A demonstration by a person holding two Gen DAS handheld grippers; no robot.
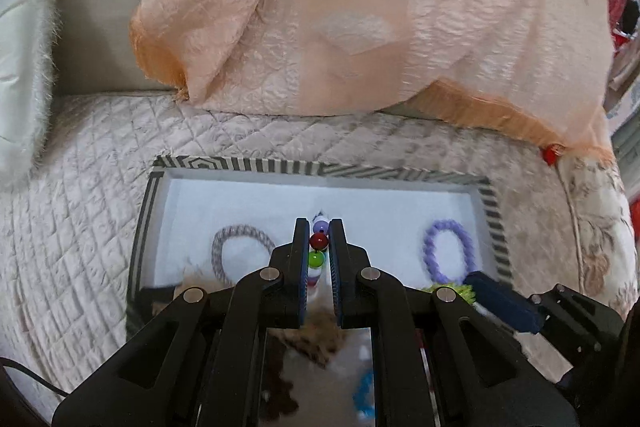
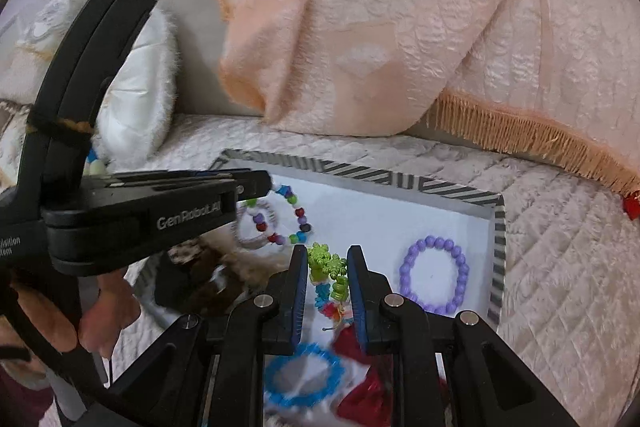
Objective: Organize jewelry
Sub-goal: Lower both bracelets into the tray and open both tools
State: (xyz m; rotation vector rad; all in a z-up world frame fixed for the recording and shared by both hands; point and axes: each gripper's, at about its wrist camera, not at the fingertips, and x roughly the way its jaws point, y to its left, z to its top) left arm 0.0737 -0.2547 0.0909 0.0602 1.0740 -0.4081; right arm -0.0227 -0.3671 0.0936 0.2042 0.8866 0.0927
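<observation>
A white tray with a striped rim (image 1: 240, 164) (image 2: 360, 173) lies on a quilted sofa seat. My left gripper (image 1: 319, 227) is shut on a multicoloured bead bracelet (image 1: 319, 241) and holds it over the tray; the bracelet hangs as a loop in the right wrist view (image 2: 296, 213). My right gripper (image 2: 327, 253) is shut on a snowflake-bead bracelet (image 2: 326, 263) with green, blue and red pieces. A purple bead bracelet (image 1: 448, 247) (image 2: 436, 277) lies at the tray's right. A grey braided ring (image 1: 240, 251) (image 2: 256, 227) lies at its left.
A blue ring (image 2: 302, 379) and red items (image 2: 360, 395) lie below my right gripper. A brown patterned fabric piece (image 2: 224, 275) lies at the tray's left. A peach fringed throw (image 1: 360, 27) covers the backrest behind. A white furry cushion (image 1: 24, 67) stands at the left.
</observation>
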